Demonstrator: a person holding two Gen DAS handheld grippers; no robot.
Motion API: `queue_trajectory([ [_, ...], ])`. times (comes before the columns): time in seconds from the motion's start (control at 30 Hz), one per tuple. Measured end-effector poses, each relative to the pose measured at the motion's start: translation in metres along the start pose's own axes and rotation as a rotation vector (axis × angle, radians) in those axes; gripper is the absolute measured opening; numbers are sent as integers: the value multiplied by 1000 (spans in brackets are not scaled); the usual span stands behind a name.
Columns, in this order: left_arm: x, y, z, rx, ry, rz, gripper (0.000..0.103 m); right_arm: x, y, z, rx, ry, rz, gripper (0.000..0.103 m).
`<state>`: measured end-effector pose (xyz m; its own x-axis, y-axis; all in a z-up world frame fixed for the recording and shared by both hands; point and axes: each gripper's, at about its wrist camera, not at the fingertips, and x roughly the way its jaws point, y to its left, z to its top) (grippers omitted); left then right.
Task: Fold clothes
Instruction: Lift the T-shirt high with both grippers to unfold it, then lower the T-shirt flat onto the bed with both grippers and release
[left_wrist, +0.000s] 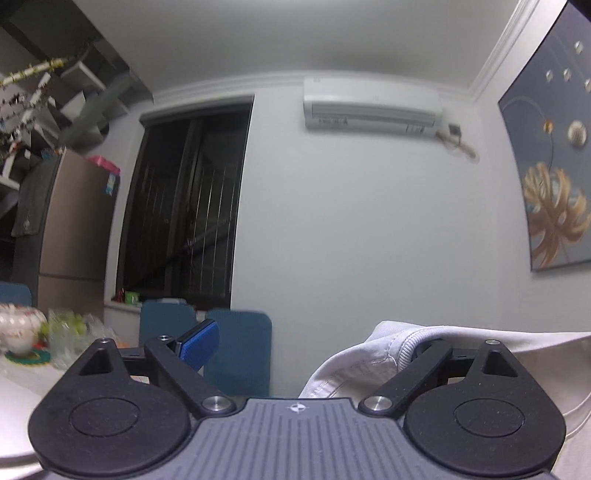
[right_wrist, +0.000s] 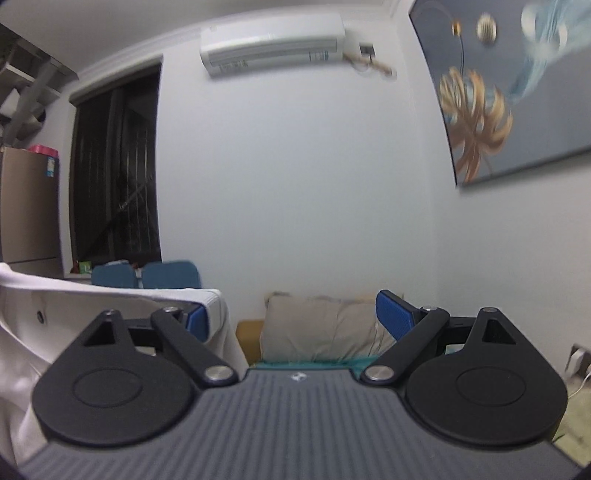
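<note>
A white garment (left_wrist: 461, 354) with a ribbed collar hangs raised in the air between my two grippers. In the left wrist view it drapes over the right finger and hides its pad; the left blue pad (left_wrist: 197, 343) is bare. My left gripper (left_wrist: 310, 343) stands wide open. In the right wrist view the same white garment (right_wrist: 74, 302) lies over the left blue pad (right_wrist: 197, 323), while the right pad (right_wrist: 393, 317) is bare. My right gripper (right_wrist: 295, 317) is also wide open. Both cameras face the wall.
An air conditioner (left_wrist: 369, 107) hangs high on the wall beside a dark window (left_wrist: 184, 199). Blue chairs (left_wrist: 236, 350) stand below. A teapot (left_wrist: 18, 332) and glassware sit on a table at left. A pillow (right_wrist: 321, 328) lies ahead of the right gripper. A painting (right_wrist: 517, 92) hangs at right.
</note>
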<state>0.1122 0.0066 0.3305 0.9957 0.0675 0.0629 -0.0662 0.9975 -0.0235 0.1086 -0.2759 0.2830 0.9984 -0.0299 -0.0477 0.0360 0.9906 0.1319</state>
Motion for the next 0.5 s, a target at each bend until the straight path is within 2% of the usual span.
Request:
queue_trajectory([
  [0.13, 104, -11, -85, -3, 91, 3, 96, 100, 0, -46, 0, 66, -32, 91],
  [0.27, 208, -21, -170, -7, 181, 7, 97, 200, -10, -105, -26, 103, -77, 91],
  [0.4, 311, -33, -260, -6, 279, 7, 97, 298, -30, -188, -36, 183, -114, 91],
  [0.5, 374, -43, -354, 6, 385, -6, 96, 367, -49, -263, -32, 308, -124, 91],
])
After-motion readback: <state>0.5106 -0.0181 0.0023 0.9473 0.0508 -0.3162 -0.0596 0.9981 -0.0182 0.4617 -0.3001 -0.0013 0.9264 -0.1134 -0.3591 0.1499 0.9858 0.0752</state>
